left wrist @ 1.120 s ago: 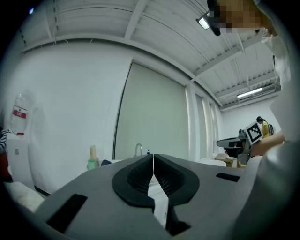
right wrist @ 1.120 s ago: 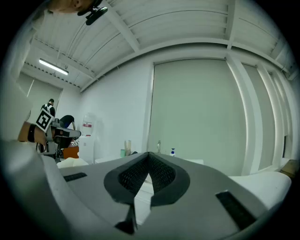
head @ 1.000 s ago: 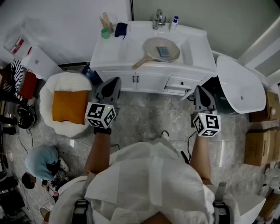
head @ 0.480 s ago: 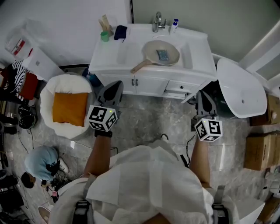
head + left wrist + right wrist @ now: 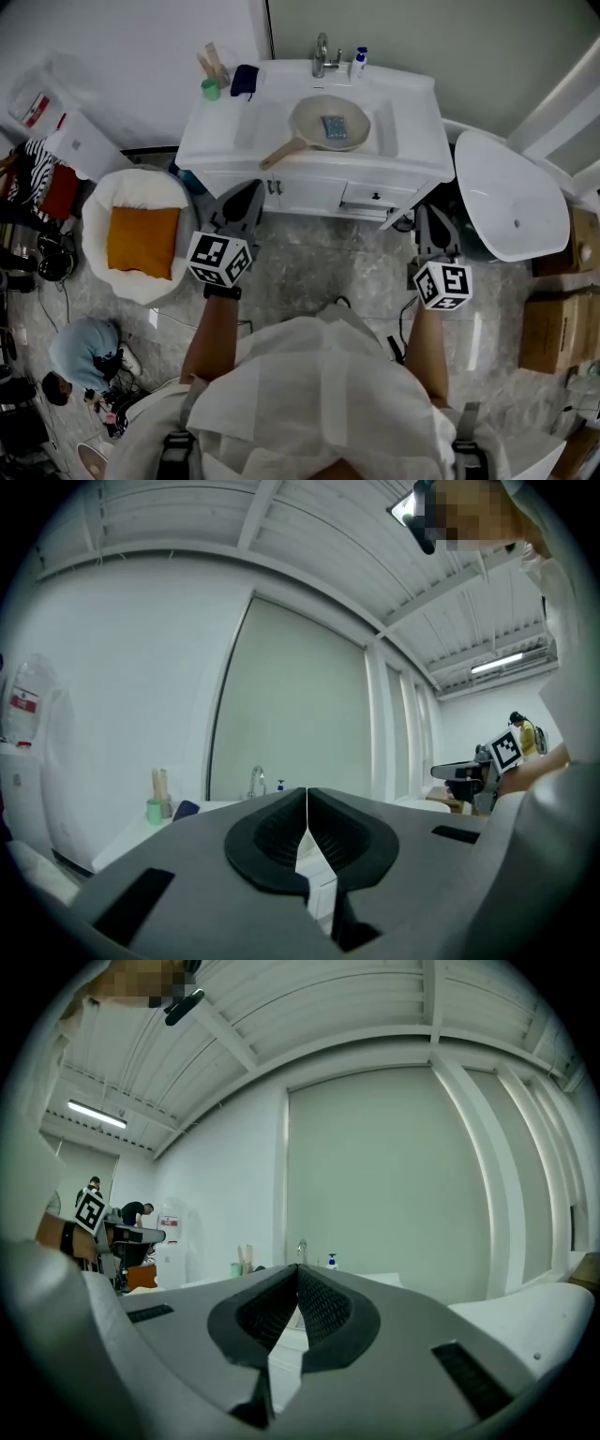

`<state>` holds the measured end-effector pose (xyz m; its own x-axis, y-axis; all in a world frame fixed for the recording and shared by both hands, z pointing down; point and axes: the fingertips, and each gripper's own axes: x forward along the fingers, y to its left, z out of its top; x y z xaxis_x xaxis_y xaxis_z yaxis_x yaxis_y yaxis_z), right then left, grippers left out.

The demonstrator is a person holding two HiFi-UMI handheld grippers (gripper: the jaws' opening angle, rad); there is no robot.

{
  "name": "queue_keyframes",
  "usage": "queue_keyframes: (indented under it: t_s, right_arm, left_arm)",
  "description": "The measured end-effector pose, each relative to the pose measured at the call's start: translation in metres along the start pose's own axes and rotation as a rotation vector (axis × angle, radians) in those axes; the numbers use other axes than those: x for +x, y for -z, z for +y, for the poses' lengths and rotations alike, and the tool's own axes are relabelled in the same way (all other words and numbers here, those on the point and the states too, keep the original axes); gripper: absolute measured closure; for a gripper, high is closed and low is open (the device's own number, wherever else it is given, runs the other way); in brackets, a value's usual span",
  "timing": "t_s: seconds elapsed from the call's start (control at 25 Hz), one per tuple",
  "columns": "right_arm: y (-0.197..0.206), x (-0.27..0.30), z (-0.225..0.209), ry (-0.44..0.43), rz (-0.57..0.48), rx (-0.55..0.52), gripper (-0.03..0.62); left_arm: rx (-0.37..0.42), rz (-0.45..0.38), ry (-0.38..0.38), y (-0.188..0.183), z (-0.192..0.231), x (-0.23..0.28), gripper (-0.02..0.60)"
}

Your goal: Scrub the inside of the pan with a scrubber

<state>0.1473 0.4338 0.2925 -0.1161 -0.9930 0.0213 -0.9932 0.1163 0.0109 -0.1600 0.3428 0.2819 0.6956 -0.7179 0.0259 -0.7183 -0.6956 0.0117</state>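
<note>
1. Holding the left gripper (image 5: 246, 192) level, jaws pressed together with nothing between them.
2. Holding the right gripper (image 5: 429, 216) level as well, jaws closed tip to tip and empty.
3. Pointing both pairs of jaws toward the white tabletop (image 5: 412, 131) of a sink cabinet, well apart from it, above a marbled floor (image 5: 319, 253).
4. Sitting ahead of the jaws on that tabletop, between the two pairs and nearer the left one: the pan (image 5: 314, 124), its wooden handle (image 5: 278, 153) angling back toward the left jaws.
5. Lying inside the pan, touched by neither pair of jaws: the scrubber (image 5: 334, 127), a small bluish-grey rectangle.
6. Standing beyond the pan, farther from the jaws: a faucet (image 5: 321, 47), with a small soap bottle (image 5: 358, 61) just to its right.
7. Sitting ahead and left of the left jaws, at the tabletop's far corner: a green cup (image 5: 211, 89) and a dark cloth (image 5: 245, 80).
8. Lying to the left of the left jaws, on the floor: an orange cushion (image 5: 142, 242) on a round white seat (image 5: 127, 192).
9. Showing to the right of the right jaws: a large white oval thing (image 5: 511, 197), possibly a tub, too unclear to name.
</note>
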Motion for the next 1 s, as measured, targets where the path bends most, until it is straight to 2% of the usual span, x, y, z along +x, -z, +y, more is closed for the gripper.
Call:
queue_keyframes:
  t_s: [0.28, 0.56, 0.76, 1.0]
  right_arm:
    - [-0.010, 0.003, -0.064, -0.018, 0.009, -0.008, 0.586]
    - [-0.005, 0.014, -0.109, -0.032, 0.021, 0.007, 0.586]
    - [0.004, 0.041, -0.118, -0.045, 0.034, 0.015, 0.586]
    - [0.012, 0.096, -0.125, -0.046, 0.047, 0.015, 0.586]
  left_arm:
    - [-0.015, -0.019, -0.005, -0.010, -0.041, 0.054, 0.565]
    - [-0.023, -0.015, -0.010, -0.007, -0.069, 0.089, 0.565]
    - [-0.030, -0.010, -0.042, -0.002, -0.050, 0.105, 0.565]
    - [-0.032, -0.005, -0.055, 0.009, -0.007, 0.147, 0.565]
